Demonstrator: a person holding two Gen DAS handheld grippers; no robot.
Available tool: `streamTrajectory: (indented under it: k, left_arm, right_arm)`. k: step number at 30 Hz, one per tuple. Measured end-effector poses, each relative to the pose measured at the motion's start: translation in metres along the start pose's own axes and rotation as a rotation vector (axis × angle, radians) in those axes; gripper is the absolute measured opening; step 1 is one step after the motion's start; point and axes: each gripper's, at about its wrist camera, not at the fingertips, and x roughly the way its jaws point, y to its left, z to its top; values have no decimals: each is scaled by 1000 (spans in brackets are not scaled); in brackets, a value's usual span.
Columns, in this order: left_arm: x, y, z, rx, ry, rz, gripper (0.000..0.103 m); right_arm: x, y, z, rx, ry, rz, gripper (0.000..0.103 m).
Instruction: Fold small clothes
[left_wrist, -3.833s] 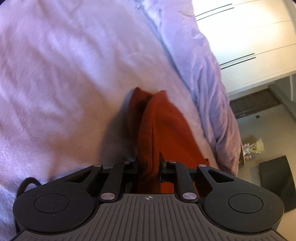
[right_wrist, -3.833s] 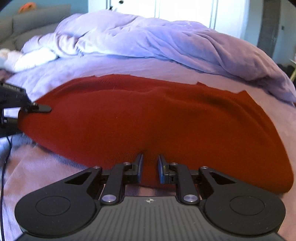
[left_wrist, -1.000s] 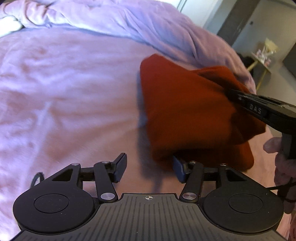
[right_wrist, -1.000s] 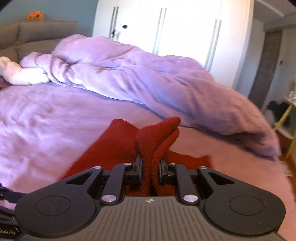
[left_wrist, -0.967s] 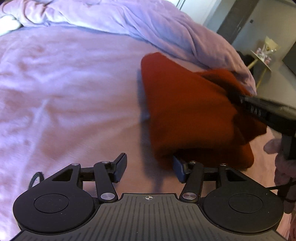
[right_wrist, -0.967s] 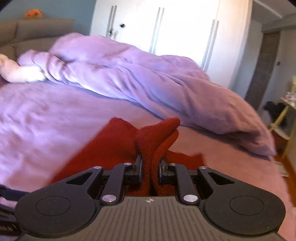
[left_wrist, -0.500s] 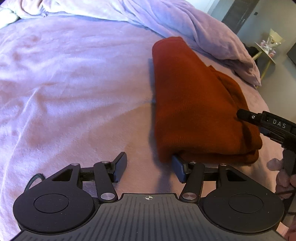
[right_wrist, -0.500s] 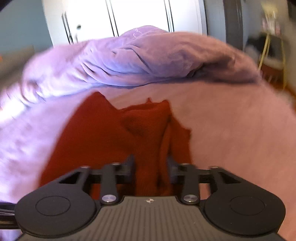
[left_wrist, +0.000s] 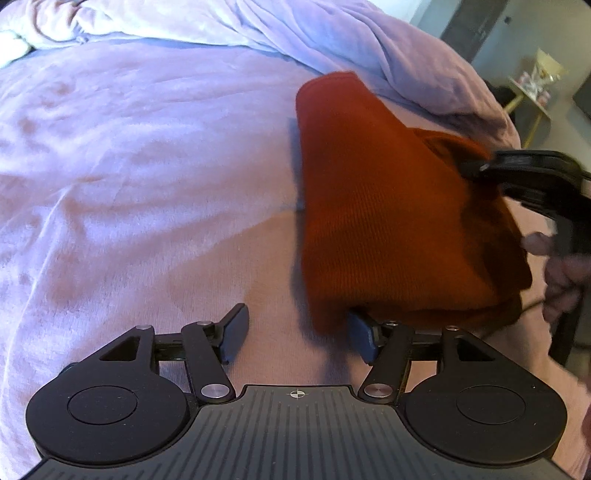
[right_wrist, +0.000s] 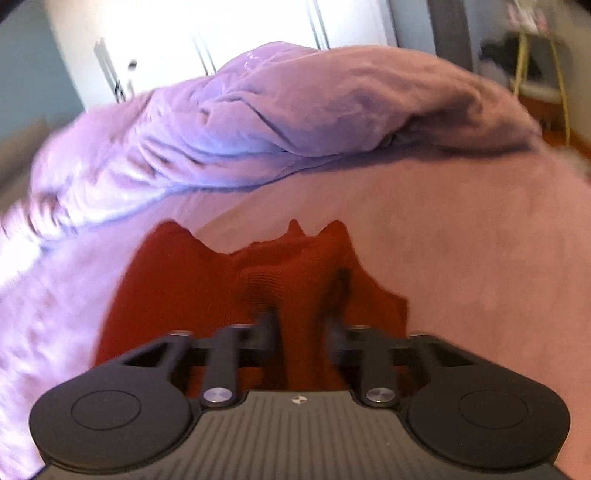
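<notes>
A rust-red knitted garment (left_wrist: 388, 206) lies folded on the lilac bed sheet (left_wrist: 129, 166). My left gripper (left_wrist: 297, 336) is open at its near edge; the right finger's tip is under the cloth's near corner, the left finger rests on bare sheet. The right gripper (left_wrist: 524, 173) shows at the garment's right side, its tip over the top layer. In the right wrist view the right gripper (right_wrist: 301, 328) is open, its fingers apart over the bunched red cloth (right_wrist: 258, 288). The view is blurred.
A crumpled lilac duvet (left_wrist: 332, 40) lies heaped along the far side of the bed, also in the right wrist view (right_wrist: 277, 118). White wardrobe doors (right_wrist: 221, 37) stand behind. A small side table (left_wrist: 535, 85) stands off the bed at right.
The right gripper opened and let go of the red garment's fold, which now lies on the folded stack. The left gripper stayed open at the near edge.
</notes>
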Motion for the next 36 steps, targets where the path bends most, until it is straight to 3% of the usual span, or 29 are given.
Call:
streamTrajectory:
  k: [1,4,5,9,10,13,16,19,21,23,26,31,34,36]
  left_arm:
    - [0,1,0,-14,-9,-4,65]
    - [2,4,-2,-46,-26,-1,67]
    - [1,5,-3,-58,-30,-3,67]
    - [-6,11,-7,-90,-45,-2,68]
    - [-7,13,-7,-97,-47,-4,68]
    - [-9,19,-9,-130,-44,-19,70]
    - [-9,19,-8,-135,-40,-12,70]
    - [-10,18,-6,-130,-42,-1,70]
    - [-8,18,-5,-128,-45,6,70]
    - [-6,21,-6,-141,-46,0,70]
    - [-5,28,-8,-172,-61,-21,70]
    - [-19,37,-11,-188,-71,-21,70]
    - [-36,52,-9,-159,-153,104,69]
    - [-42,65,-1,-155,-181,115,69]
  right_arm:
    - [-6,3,0,-22,-30,5,12]
    - [-37,-6,-3,55,-170,149,12]
    - [-40,-11,-4,65,-186,141,12]
    - [-22,-22,-15,17,-107,-83,18]
    - [-23,-25,-20,31,-93,-112,24]
    - [-57,-25,-39,97,-189,-25,38]
    - [-87,-7,-60,69,-240,80,39]
    - [-95,14,-86,19,-194,188,37]
    - [-87,26,-99,-48,-139,174,36]
    - [-73,32,-111,-107,-83,96,34]
    - [-68,30,-122,-153,-116,81,33]
    - [-75,28,-116,-131,-81,92,34]
    - [-84,25,-107,-125,-54,82,36]
    - [-91,18,-105,-91,-64,79,36]
